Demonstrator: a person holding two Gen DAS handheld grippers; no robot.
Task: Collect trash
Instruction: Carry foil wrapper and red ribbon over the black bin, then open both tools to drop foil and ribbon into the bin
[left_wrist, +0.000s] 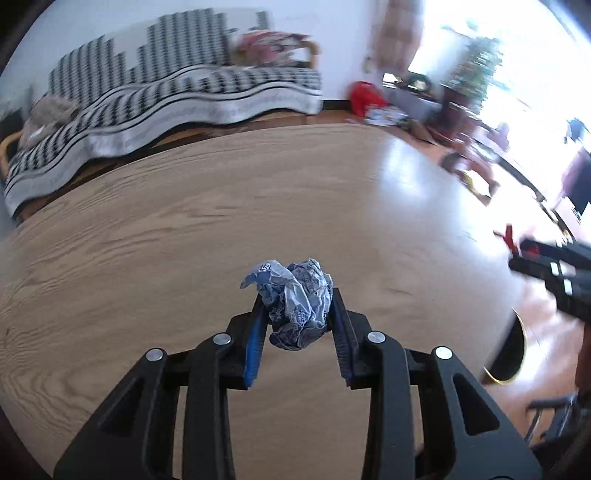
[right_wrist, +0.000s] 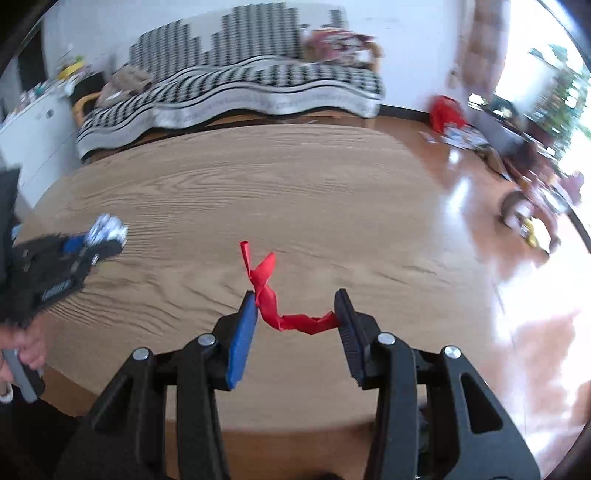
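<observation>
Left gripper (left_wrist: 297, 308): clamped on a crumpled blue-white wrapper (left_wrist: 295, 302), held above the wooden table (left_wrist: 184, 221).
Right gripper (right_wrist: 295, 317): a twisted red wrapper (right_wrist: 284, 310) is pinched between the pads.

My left gripper (left_wrist: 298, 308) points steeply down, its pads pressed on a crumpled blue-white wrapper (left_wrist: 295, 304). My right gripper (right_wrist: 297, 314), at its three o'clock, pinches a twisted red strip (right_wrist: 286, 299) end to end.
</observation>
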